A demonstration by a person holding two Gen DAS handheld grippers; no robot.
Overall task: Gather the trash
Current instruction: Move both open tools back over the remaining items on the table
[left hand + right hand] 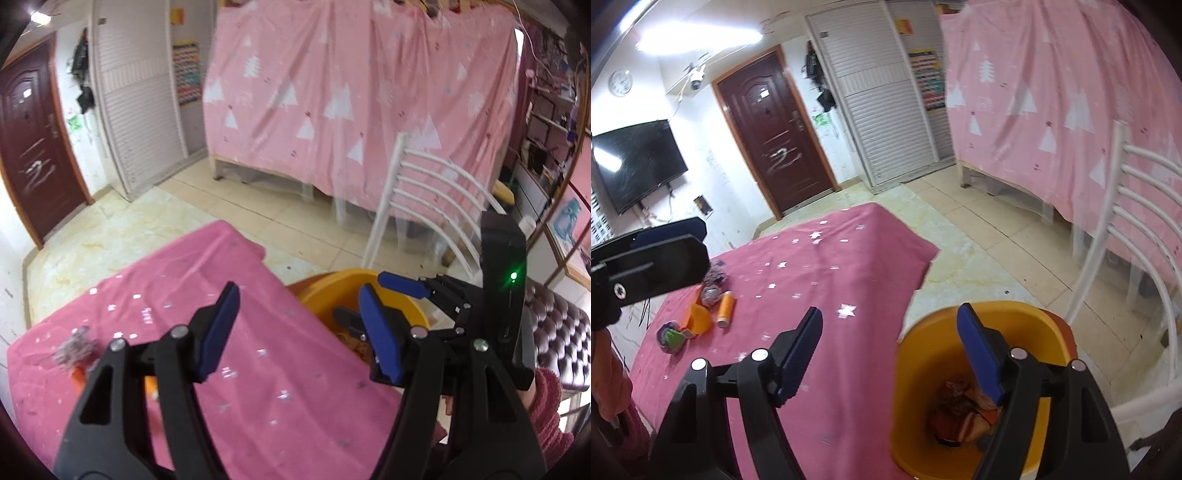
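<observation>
A pink-curtained room with a tiled floor. In the left wrist view, the left gripper (299, 332) hangs over the pink tabletop (258, 369), fingers apart and empty; the right gripper (384, 291) is over the bin (332, 286).

In the right wrist view, the right gripper (894, 350) has its fingers spread, empty, above the bin (934, 332) beside the tabletop's edge, wrappers inside. Trash (698, 314) remains near the far left edge. A drop looks finished; next, reach there.
</observation>
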